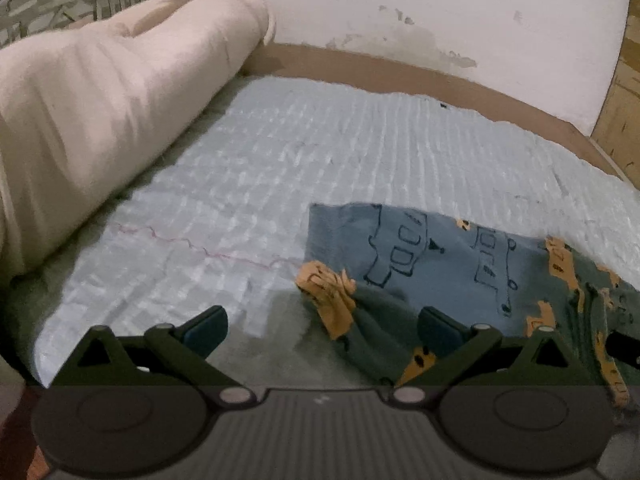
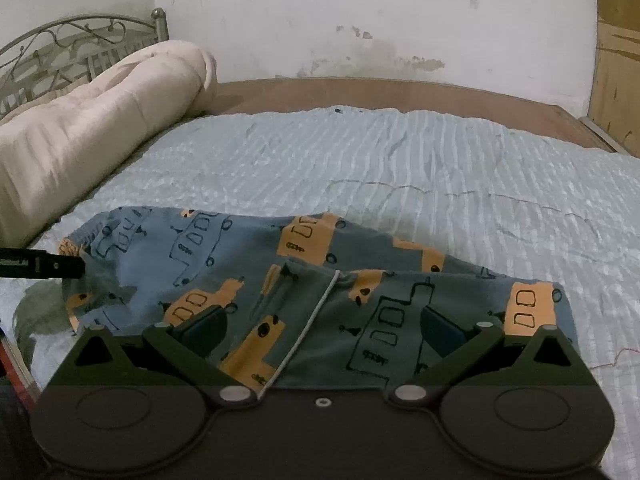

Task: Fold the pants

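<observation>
The pants (image 2: 248,280) are blue-grey with orange and outlined vehicle prints and lie folded across the near part of the light blue bedspread (image 2: 400,168). In the left wrist view the pants (image 1: 448,256) lie to the right, with a bunched orange-printed corner (image 1: 328,296) between the jaws. My left gripper (image 1: 322,330) is open, low over that corner. My right gripper (image 2: 322,330) is open, its jaws standing wide over the pants' near edge with a white cord (image 2: 316,320) running between them. The left gripper's finger (image 2: 44,266) shows at the pants' left end.
A rolled cream duvet (image 1: 100,96) lies along the left side of the bed. A metal headboard (image 2: 52,48) stands behind it. A brown bed frame (image 2: 360,92) and a stained white wall (image 2: 360,20) are at the far side.
</observation>
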### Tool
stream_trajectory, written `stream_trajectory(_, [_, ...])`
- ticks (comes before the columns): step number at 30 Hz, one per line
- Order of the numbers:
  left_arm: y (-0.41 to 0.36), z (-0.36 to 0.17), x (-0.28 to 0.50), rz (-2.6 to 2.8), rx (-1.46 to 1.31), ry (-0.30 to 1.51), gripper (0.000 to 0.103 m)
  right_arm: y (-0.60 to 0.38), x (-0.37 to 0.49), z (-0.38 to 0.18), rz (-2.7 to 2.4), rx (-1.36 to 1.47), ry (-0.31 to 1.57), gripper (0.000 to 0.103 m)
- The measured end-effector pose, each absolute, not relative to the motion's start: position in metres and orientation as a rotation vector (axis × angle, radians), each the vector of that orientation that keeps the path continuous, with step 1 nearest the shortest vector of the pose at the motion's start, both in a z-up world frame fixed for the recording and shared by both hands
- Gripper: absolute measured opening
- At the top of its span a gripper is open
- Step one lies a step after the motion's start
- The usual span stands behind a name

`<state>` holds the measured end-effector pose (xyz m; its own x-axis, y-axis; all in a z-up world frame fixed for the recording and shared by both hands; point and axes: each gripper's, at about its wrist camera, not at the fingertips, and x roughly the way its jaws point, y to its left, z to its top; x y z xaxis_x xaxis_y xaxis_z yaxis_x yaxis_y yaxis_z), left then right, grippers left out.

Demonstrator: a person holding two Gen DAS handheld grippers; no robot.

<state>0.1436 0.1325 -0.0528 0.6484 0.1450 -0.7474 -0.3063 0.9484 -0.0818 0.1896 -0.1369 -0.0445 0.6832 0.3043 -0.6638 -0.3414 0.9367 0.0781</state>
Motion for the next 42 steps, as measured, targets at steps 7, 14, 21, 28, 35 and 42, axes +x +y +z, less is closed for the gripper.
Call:
stream_trajectory(7, [0.132,-0.06,0.145,0.254,-0.242,0.843,0.103,-0.13,0.177,-0.043,0.329,-0.17,0.671,0.102])
stream_trajectory(14, [0.133,-0.064,0.149,0.247,-0.26,0.847,0.103,-0.118,0.162,-0.052,0.359,-0.271,0.658,0.102])
stream_trajectory(21, [0.137,-0.068,0.144,0.224,-0.303,0.822,0.103,-0.116,0.155,-0.055,0.359,-0.26,0.652,0.102])
stream_trajectory(28, [0.144,-0.077,0.14,0.198,-0.371,0.783,0.103,-0.115,0.154,-0.057,0.355,-0.253,0.666,0.102])
stream_trajectory(35, [0.149,-0.08,0.134,0.184,-0.407,0.754,0.103,-0.114,0.154,-0.058,0.364,-0.248,0.675,0.102])
stream_trajectory(42, [0.151,-0.071,0.14,0.199,-0.467,0.728,0.102,-0.112,0.154,-0.059,0.369,-0.247,0.683,0.102])
